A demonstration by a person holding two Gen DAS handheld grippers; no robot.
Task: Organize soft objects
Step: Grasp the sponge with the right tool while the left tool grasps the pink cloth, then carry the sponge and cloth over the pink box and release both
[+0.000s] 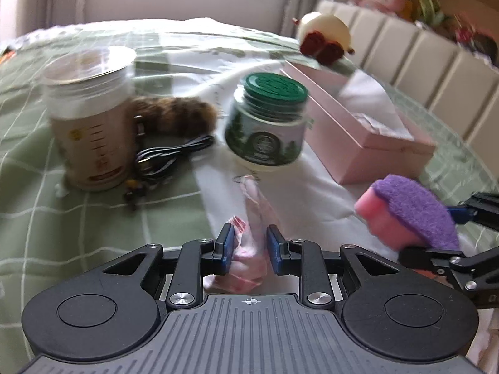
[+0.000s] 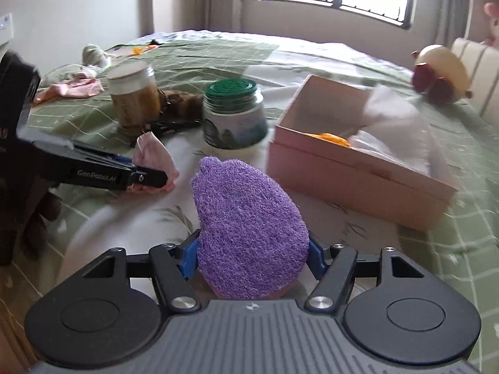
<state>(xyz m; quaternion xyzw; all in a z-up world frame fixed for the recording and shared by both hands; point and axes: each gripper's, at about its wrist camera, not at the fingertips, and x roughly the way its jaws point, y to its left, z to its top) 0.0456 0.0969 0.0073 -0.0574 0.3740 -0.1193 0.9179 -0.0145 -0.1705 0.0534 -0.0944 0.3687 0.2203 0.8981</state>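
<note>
Left gripper [image 1: 248, 249] carries a pale pink soft toy [image 1: 249, 249] with a key ring at its far end; the blue pads sit either side of it, and whether they press on it cannot be told from the left view. In the right view the same toy [image 2: 155, 162] shows at that gripper's tip [image 2: 146, 179], off the bedcover.

Right gripper [image 2: 253, 257] pinches a purple-faced sponge [image 2: 249, 227] between its fingers. Only the left view shows the sponge's pink underside [image 1: 414, 215].

Pink box [image 2: 358, 171] lies open on the green checked bedcover [image 2: 461, 240]; the right view shows an orange item [image 2: 330, 138] and white tissue inside. Green-lidded jar [image 1: 268, 118] and clear jar [image 1: 89, 118] stand beyond, a brown furry piece [image 1: 177, 113] between them.
</note>
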